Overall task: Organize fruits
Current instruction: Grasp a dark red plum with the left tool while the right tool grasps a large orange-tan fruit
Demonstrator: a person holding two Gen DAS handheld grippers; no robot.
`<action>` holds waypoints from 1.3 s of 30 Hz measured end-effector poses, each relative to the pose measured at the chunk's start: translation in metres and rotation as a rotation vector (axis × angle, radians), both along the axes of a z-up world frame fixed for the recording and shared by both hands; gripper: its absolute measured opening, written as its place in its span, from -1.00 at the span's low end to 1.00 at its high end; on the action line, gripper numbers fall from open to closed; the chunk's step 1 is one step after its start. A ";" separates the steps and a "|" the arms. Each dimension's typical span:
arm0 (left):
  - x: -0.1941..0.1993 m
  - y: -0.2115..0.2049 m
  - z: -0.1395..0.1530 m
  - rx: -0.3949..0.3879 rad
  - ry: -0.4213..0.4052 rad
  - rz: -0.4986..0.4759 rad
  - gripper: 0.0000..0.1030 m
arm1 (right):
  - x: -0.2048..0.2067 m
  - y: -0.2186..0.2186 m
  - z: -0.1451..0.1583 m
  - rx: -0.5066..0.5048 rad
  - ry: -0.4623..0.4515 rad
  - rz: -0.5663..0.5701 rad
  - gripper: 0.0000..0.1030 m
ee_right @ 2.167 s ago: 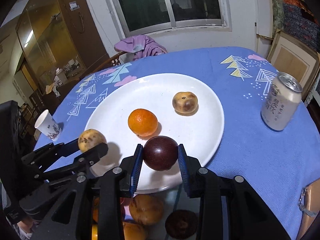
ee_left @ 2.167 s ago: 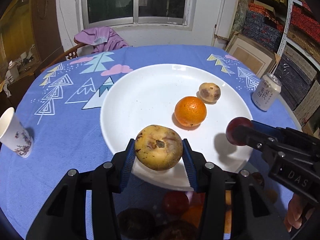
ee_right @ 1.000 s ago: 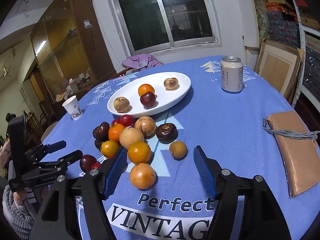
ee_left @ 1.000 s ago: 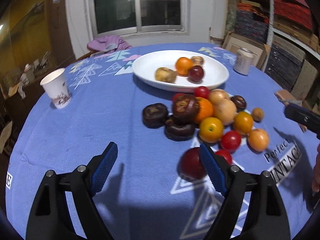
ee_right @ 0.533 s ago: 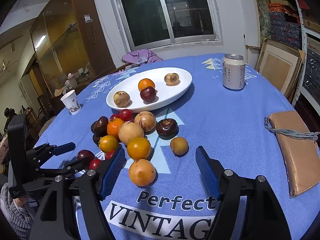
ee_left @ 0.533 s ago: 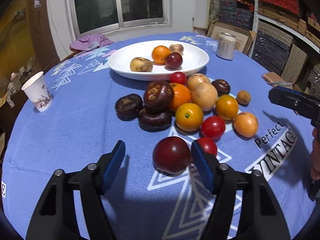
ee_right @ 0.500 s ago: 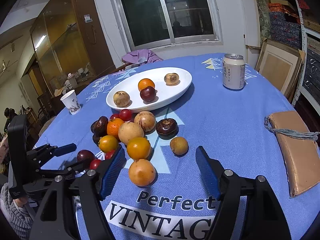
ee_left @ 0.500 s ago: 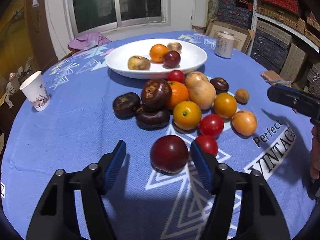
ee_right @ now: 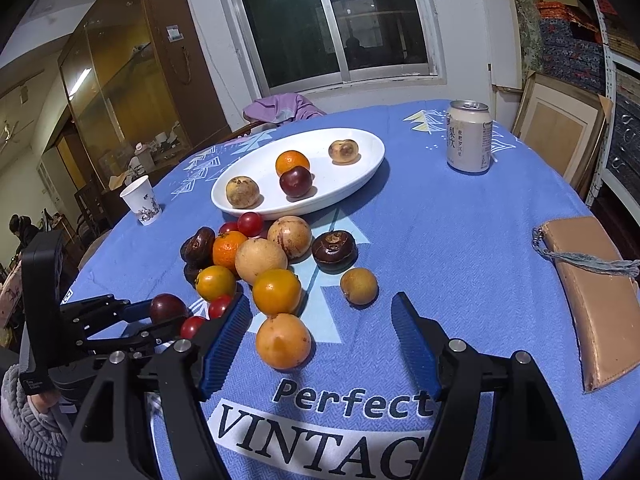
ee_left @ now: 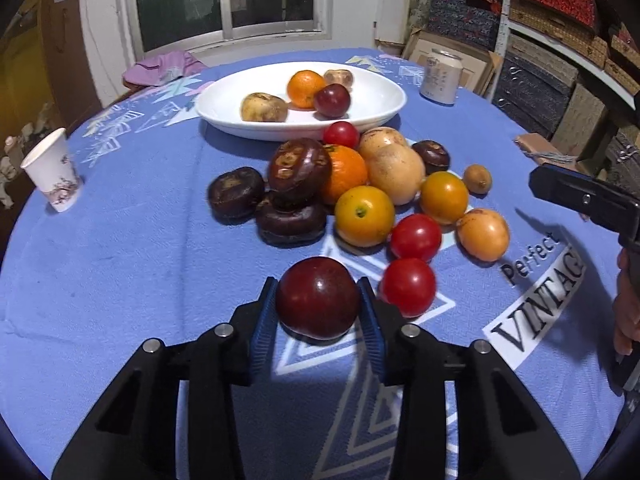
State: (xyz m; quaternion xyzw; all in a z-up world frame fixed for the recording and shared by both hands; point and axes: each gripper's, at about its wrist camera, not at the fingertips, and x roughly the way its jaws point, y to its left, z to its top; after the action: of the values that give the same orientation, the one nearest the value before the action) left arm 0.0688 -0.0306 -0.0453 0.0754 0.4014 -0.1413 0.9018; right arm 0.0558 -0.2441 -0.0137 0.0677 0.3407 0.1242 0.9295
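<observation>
Dark red plum [ee_left: 318, 304] sits on the blue tablecloth [ee_left: 120, 264] right between the blue pads of the left gripper [ee_left: 318, 308]; its jaws have just been closing and now both pads appear to press the plum's sides, fruit still resting on the cloth, not lifted. A red cherry tomato [ee_left: 408, 286] lies just beside the right pad, close enough to get nudged on lift. White plate [ee_left: 360, 120] is straight ahead past the loose fruit pile, already holding an orange [ee_left: 306, 88], another plum and two brownish fruits, so the carry likely goes up and forward over the heap. Plum is roundish, no real long axis, so grip angle hardly matters. Right gripper [ee_right: 320, 344] stands wide open and empty, with an orange-yellow fruit [ee_right: 283, 341] on the cloth just ahead of its left pad, off-centre toward that side; that looks like its likely next pick. Left hand is clearly the one on the plum.
</observation>
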 end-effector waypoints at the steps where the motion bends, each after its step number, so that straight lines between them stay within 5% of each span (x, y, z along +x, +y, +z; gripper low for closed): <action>1: -0.001 0.003 0.001 0.007 -0.005 0.015 -0.24 | 0.001 0.001 -0.001 -0.003 0.004 0.004 0.44; 10: -0.001 0.035 0.008 -0.020 -0.011 0.124 -0.24 | -0.001 0.032 -0.015 -0.141 0.034 0.074 0.42; 18: -0.003 0.030 0.004 0.000 -0.003 0.109 -0.24 | 0.006 0.049 -0.027 -0.194 0.089 0.130 -0.04; 22: -0.002 0.028 0.003 0.004 0.001 0.102 -0.24 | 0.011 0.052 -0.032 -0.190 0.119 0.139 -0.22; 31: -0.001 0.027 0.002 0.006 0.003 0.106 -0.24 | 0.008 0.040 -0.026 -0.140 0.098 0.117 -0.24; 39: 0.033 0.027 0.037 -0.001 -0.038 0.128 -0.24 | 0.018 0.026 0.002 -0.087 0.053 0.090 -0.24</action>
State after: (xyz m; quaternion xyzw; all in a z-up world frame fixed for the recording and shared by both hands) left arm 0.1016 -0.0033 -0.0085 0.0520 0.3882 -0.0820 0.9164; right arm 0.0738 -0.2183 -0.0122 0.0151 0.3730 0.1492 0.9156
